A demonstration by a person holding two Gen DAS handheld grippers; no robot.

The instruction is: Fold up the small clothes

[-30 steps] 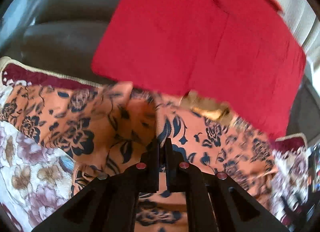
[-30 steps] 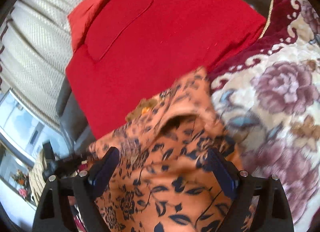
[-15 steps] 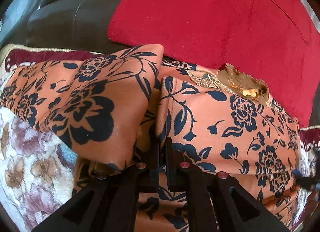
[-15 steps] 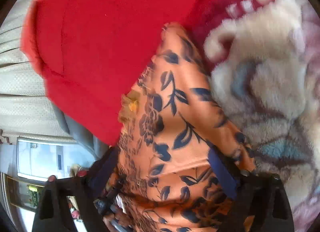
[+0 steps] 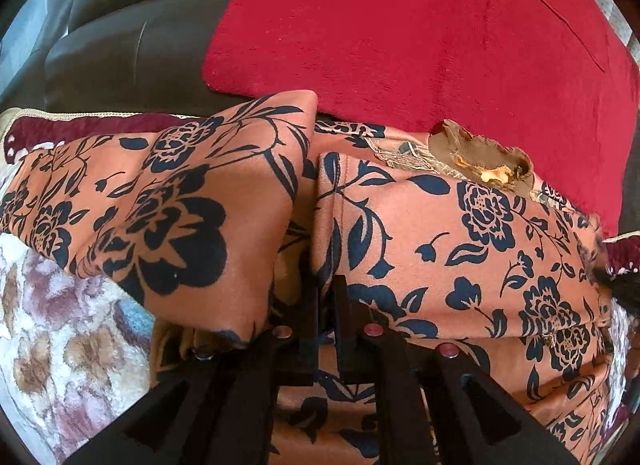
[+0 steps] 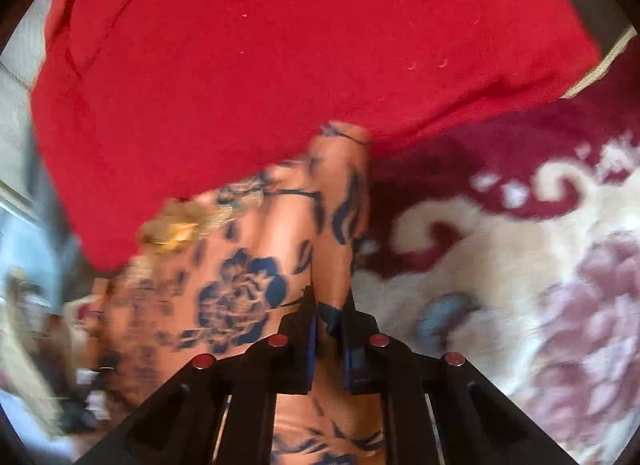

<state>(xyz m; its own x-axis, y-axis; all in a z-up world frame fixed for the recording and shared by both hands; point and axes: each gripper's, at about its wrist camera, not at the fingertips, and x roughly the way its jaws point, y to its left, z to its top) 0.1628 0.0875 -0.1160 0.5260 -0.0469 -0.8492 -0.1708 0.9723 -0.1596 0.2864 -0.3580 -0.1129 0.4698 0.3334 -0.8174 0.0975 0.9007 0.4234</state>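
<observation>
An orange garment with a dark blue flower print [image 5: 460, 233] lies on a flowered blanket, its left sleeve [image 5: 168, 201] folded in over the body. My left gripper [image 5: 326, 297] is shut on a fold of this garment near its middle. In the right wrist view the same garment [image 6: 256, 265] appears blurred, and my right gripper [image 6: 330, 305] is shut on its right edge. A brown and gold collar trim [image 5: 480, 157] shows at the garment's far edge.
A red cushion [image 5: 400, 33] lies just beyond the garment and also fills the top of the right wrist view [image 6: 280, 57]. A dark leather sofa [image 5: 128, 45] is at the back left. The plush flowered blanket [image 6: 520, 265] with a maroon border spreads underneath.
My right gripper was open over the garment and has closed on its right edge. The left gripper stayed shut on the cloth while the sleeve came to lie folded over the body.
</observation>
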